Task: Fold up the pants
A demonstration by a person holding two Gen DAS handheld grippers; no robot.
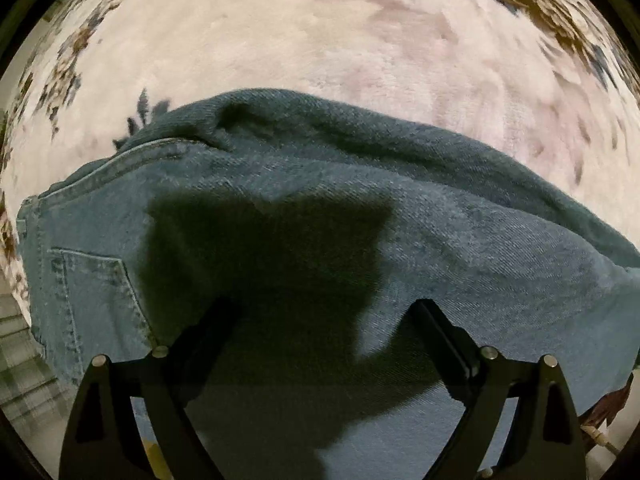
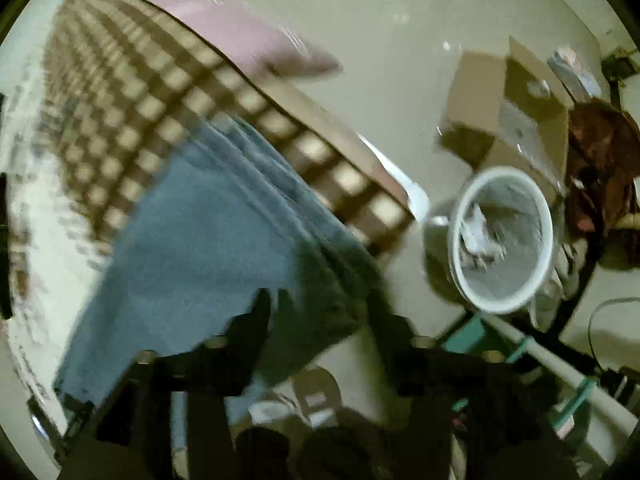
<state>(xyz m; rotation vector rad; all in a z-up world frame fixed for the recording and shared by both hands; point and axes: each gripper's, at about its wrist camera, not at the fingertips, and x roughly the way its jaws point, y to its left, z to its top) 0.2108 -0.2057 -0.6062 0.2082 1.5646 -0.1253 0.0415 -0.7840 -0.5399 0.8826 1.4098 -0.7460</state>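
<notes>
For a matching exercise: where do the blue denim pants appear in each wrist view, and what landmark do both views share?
Left wrist view: the blue denim pants fill the middle and lower picture, back pocket at lower left.
Right wrist view: the pants run diagonally from centre to lower left, blurred.
Shared landmark: the white floral blanket beneath them.

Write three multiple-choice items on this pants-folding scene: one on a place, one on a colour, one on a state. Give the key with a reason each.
1. Where do the jeans lie?
A. on a floral blanket
B. in a cardboard box
C. on a chair

2. What colour is the round bin's rim?
A. red
B. white
C. black

3. How do the left gripper jaws stand?
A. clamped on a pocket
B. shut and empty
C. wide open above the denim

Key: 1 A, the floral blanket spreads beyond the denim. 2 B, the rim is white. 3 C, both fingers stand far apart, with nothing pinched.
</notes>
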